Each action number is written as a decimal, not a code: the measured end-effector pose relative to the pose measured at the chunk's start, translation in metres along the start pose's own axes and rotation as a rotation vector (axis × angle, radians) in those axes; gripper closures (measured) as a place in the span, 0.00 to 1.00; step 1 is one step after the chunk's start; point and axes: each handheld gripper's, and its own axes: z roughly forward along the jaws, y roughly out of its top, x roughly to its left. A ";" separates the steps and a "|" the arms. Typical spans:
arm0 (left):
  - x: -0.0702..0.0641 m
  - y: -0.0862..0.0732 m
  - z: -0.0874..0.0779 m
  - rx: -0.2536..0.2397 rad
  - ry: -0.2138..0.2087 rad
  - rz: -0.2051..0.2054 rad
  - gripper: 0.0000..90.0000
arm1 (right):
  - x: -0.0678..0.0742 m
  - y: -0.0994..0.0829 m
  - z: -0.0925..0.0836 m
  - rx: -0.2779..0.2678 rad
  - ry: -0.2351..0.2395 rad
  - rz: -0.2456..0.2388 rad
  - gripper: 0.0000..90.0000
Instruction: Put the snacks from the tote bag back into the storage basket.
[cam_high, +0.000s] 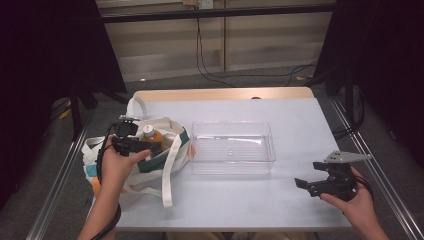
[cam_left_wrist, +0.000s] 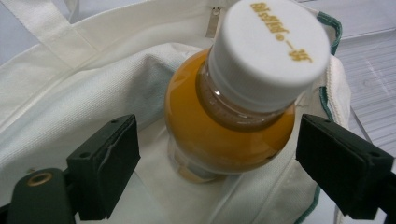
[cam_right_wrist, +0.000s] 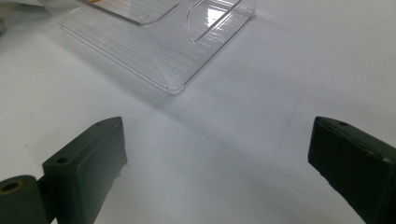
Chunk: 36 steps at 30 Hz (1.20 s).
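Observation:
A bottle of orange liquid (cam_left_wrist: 219, 135) with a white cap (cam_left_wrist: 271, 51) stands tilted inside a cream canvas tote bag (cam_left_wrist: 70, 102). In the high view the bottle (cam_high: 151, 134) pokes up from the bag (cam_high: 176, 131) at the table's left. My left gripper (cam_high: 152, 148) reaches into the bag's mouth. Its jaws flank the bottle's shoulder with a gap on the left side and a thin gap on the right, so the left gripper (cam_left_wrist: 217, 163) is open. My right gripper (cam_high: 307, 174) hovers open over bare table at the front right, with nothing between the right gripper's (cam_right_wrist: 217, 158) jaws.
A clear plastic tray (cam_high: 232, 172) lies empty in the middle of the white table (cam_high: 280, 210), just right of the bag. In the right gripper view the tray's (cam_right_wrist: 154, 51) corner is ahead of the jaws. The bag's strap (cam_high: 167, 175) trails toward the front edge.

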 end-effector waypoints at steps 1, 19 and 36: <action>0.000 0.001 0.001 0.003 0.007 0.006 0.15 | 0.000 0.000 0.000 0.002 0.001 -0.002 0.05; -0.003 0.014 0.015 0.106 0.040 -0.047 0.20 | -0.002 -0.003 -0.002 0.008 0.000 0.011 0.05; -0.007 0.024 0.019 0.175 0.074 -0.036 0.20 | -0.003 -0.004 -0.001 0.023 0.007 0.009 0.05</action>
